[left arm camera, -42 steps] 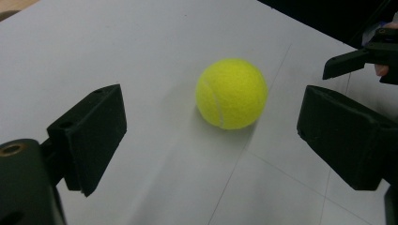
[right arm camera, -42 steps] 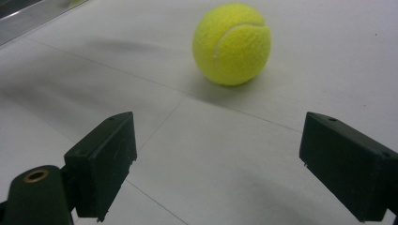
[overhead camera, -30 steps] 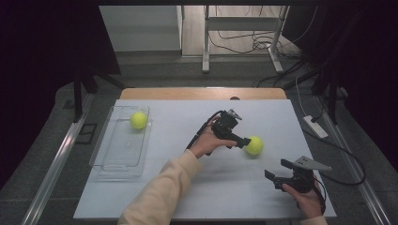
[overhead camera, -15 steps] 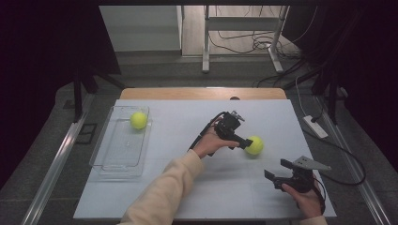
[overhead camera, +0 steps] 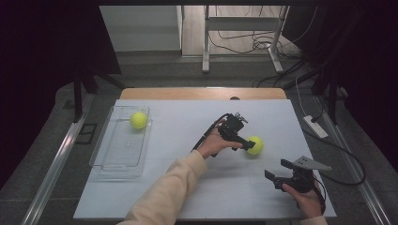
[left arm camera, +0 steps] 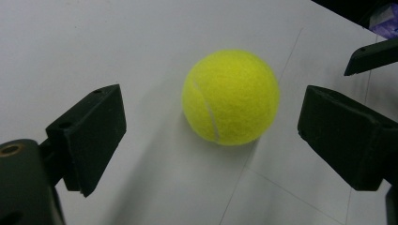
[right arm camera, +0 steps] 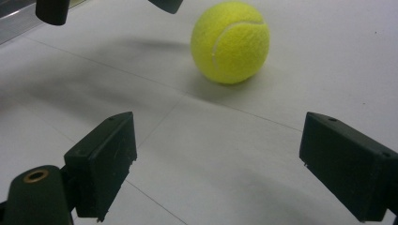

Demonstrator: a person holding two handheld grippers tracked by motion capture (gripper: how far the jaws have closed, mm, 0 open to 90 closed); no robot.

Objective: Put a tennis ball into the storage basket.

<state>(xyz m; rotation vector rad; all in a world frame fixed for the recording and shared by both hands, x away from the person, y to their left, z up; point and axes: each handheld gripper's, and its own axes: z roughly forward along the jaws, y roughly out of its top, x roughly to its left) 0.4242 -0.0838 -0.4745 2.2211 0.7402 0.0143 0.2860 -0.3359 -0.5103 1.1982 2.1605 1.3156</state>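
A yellow-green ball (left arm camera: 231, 97) with a pale curved seam lies on the white table (overhead camera: 187, 122). A second ball (overhead camera: 138, 120) of the same colour sits in a clear tray (overhead camera: 108, 161). Both grippers are black; the sleeve (overhead camera: 166, 192) is cream.

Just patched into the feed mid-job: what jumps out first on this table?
A yellow tennis ball lies on the white table, right of centre, with the left gripper open around it, jaws clear of both sides. A second tennis ball sits in the clear tray at the left. The right gripper waits open near the front right.
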